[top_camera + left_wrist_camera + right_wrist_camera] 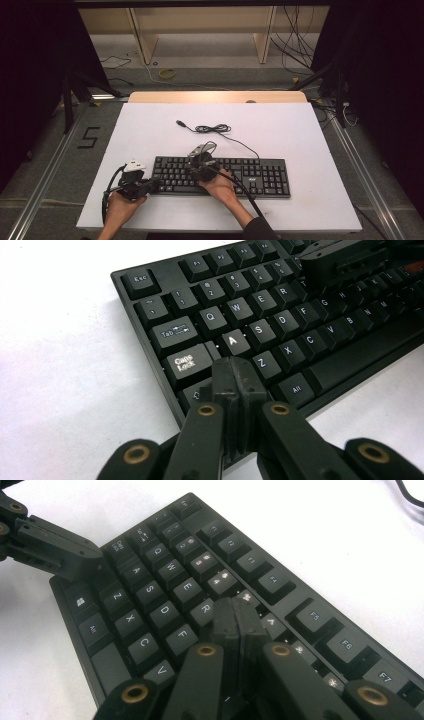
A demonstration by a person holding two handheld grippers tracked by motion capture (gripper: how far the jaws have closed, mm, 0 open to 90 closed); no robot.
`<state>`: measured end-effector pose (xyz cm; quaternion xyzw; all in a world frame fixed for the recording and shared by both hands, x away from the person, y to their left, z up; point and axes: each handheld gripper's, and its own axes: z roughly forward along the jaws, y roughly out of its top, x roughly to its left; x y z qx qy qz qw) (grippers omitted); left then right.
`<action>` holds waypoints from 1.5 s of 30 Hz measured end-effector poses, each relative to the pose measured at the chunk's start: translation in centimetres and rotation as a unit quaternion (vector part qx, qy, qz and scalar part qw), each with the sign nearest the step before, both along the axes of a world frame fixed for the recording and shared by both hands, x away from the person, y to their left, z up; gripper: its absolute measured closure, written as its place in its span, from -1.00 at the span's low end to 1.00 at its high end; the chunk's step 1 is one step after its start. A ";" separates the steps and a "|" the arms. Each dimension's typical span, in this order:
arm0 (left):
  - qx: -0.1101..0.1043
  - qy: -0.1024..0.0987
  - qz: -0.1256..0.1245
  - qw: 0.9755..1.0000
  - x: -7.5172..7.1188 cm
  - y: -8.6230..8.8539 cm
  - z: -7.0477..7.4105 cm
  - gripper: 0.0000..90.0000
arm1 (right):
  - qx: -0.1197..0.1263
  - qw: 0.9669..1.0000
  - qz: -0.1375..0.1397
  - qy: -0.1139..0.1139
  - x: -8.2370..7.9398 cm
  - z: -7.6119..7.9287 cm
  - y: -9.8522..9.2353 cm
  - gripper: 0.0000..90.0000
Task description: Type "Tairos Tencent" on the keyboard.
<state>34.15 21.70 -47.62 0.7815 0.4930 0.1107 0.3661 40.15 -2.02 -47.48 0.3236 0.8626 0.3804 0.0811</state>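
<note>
A black plastic keyboard is seen lying near the middle of the white worktop. Typing appears underway, its extent untold. The left gripper, fingers closed and empty, is poised at the Shift key; the right gripper, likewise closed, near T. Key legends are revealed by the gripper views; the trailing cable by the high view.

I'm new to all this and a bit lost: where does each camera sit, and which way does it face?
High view: above the table, looking down on keyboard, forearms, both tools.
Left gripper view: on the left tool, shut, facing the keyboard's left end.
Right gripper view: on the right tool, shut, over the keys.
All share the keyboard.
</note>
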 end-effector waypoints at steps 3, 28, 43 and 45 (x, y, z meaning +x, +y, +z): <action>0.000 0.001 0.001 1.000 0.1 0.0 0.0 0.99 | 0.000 1.000 0.000 0.000 0.0 0.0 0.0 1.00; -0.016 0.003 0.003 1.000 0.2 0.3 0.0 0.96 | 0.018 1.000 -0.005 0.006 -0.2 0.2 -0.2 0.93; -0.063 -0.018 0.003 0.998 0.3 0.0 0.9 0.26 | 0.068 0.998 0.019 0.005 -1.1 1.8 -1.5 0.42; -0.068 -0.021 0.002 0.997 0.4 -0.1 1.0 0.19 | 0.069 0.997 0.023 0.006 -1.3 2.0 -1.7 0.28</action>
